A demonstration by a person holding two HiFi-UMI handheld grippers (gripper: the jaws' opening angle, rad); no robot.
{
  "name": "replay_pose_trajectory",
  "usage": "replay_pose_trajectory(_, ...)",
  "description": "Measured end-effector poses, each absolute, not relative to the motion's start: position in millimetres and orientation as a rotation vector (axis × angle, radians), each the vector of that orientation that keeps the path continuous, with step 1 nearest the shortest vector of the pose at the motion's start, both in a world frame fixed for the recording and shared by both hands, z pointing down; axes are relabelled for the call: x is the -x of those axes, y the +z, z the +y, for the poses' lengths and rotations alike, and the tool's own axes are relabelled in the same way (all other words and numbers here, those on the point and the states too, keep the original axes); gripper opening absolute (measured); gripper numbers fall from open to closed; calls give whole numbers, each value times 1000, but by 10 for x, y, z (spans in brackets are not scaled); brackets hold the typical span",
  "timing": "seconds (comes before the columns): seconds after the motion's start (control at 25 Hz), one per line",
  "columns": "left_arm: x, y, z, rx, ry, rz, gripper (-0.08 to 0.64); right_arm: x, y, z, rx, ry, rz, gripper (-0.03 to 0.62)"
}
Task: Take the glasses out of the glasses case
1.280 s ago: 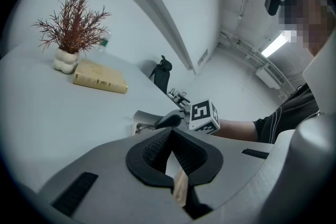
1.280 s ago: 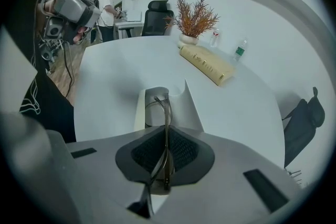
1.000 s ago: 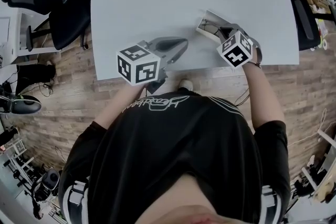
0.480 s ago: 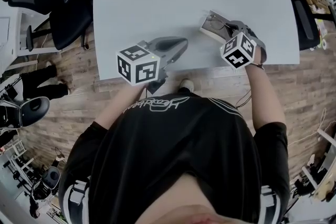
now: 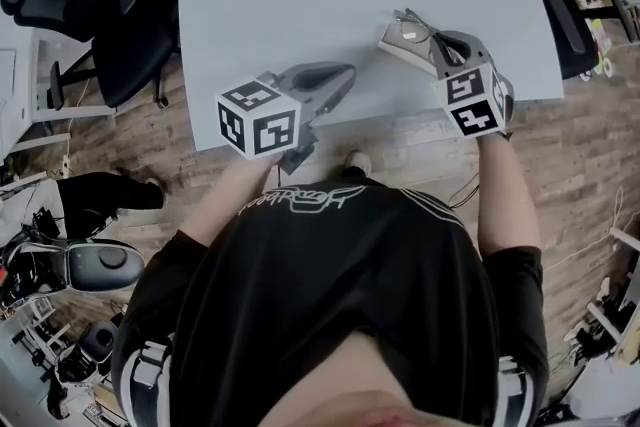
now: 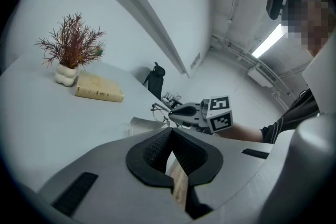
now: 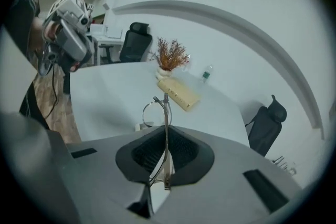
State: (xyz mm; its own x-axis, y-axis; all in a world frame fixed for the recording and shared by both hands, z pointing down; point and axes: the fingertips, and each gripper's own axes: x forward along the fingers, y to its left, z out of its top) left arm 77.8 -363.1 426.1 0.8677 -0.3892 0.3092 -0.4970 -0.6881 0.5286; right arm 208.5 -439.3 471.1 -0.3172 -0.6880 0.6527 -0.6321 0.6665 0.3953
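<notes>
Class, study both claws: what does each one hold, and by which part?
Right claw: the glasses, pinched by their thin metal frame, with one lens rim poking out past the tips. Left claw: nothing.

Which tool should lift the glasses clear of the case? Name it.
Right. The right tool is shut on the glasses at the case; the left tool is shut, empty, well apart from it.
</notes>
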Motion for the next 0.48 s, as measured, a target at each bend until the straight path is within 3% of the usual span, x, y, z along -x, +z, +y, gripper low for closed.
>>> replay_pose_trajectory(0.48, -536, 3684, -2709, -2547, 172, -524, 8, -1806, 3589, -3136, -1415, 61, -2345, 18)
